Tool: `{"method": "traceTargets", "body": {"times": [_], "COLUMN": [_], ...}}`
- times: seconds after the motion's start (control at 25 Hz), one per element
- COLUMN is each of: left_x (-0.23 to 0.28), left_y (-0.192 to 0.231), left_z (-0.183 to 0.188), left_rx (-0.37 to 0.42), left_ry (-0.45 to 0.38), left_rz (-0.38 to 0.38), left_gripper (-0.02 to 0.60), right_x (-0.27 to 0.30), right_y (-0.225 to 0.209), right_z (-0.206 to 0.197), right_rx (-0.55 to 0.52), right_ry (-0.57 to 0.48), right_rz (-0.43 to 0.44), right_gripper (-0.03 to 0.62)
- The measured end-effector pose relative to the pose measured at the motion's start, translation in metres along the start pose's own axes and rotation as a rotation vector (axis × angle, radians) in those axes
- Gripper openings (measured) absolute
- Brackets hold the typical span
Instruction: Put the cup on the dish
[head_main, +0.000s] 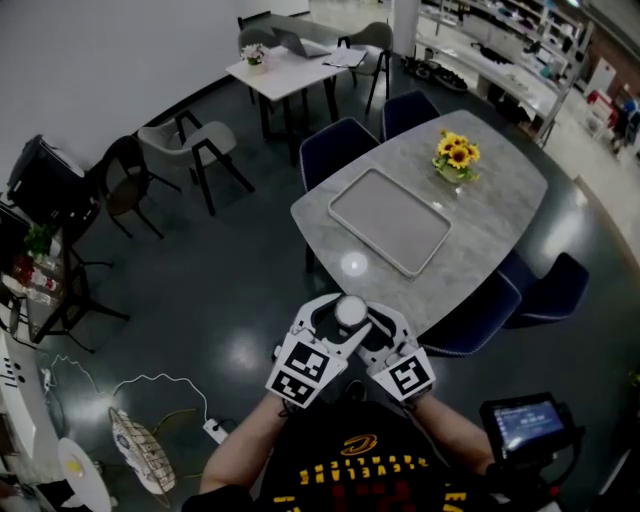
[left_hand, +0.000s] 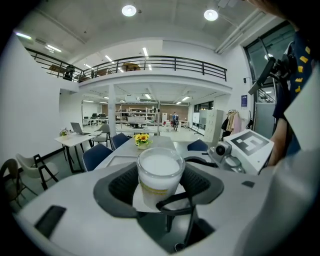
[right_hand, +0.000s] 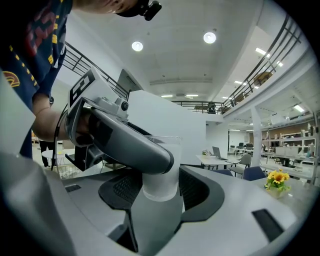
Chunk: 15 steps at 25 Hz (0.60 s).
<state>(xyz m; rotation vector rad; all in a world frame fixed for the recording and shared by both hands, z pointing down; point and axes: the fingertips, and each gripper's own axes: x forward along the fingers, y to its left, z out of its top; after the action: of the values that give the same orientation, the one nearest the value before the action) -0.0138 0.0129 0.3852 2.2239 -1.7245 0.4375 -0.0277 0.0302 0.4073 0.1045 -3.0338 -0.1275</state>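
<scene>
Now L claw (head_main: 333, 324) and R claw (head_main: 373, 326) both clamp cup (head_main: 350, 311) over floor (head_main: 220, 290), short of table (head_main: 500, 195) edge; dish (head_main: 390, 220) well apart

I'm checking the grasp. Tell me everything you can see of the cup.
The cup is a small frosted, translucent tumbler, plastic or glass by its look, with a clear rim and a yellowish band low on its wall. It stands upright in the air in front of the person, short of the table. The left gripper and the right gripper both close their fingers on its sides.
</scene>
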Motion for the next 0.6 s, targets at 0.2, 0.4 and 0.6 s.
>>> {"method": "traceTargets", "body": {"times": [0.2,0.4,0.6], "left_x": [0.026,0.054,0.078], "left_y": [0.026,0.052,0.094], "left_z": [0.005,0.010,0.015], "left_rx": [0.017,0.050,0.094], "left_ry": [0.000,0.012,0.024], "left_rz": [-0.026,-0.098,-0.201], "left_gripper": [0.266,0.267,0.265], "right_x": [0.021,0.044,0.083], "right_y": [-0.030,-0.062,-0.095], "right_z": [-0.009,-0.018,-0.023], "right_rx": [-0.025,-0.021,-0.008], "right_ry": [0.031,0.058,0.087], "right_rz": [-0.041,-0.120,-0.230], "right_gripper": [0.236,0.236,0.236]}}
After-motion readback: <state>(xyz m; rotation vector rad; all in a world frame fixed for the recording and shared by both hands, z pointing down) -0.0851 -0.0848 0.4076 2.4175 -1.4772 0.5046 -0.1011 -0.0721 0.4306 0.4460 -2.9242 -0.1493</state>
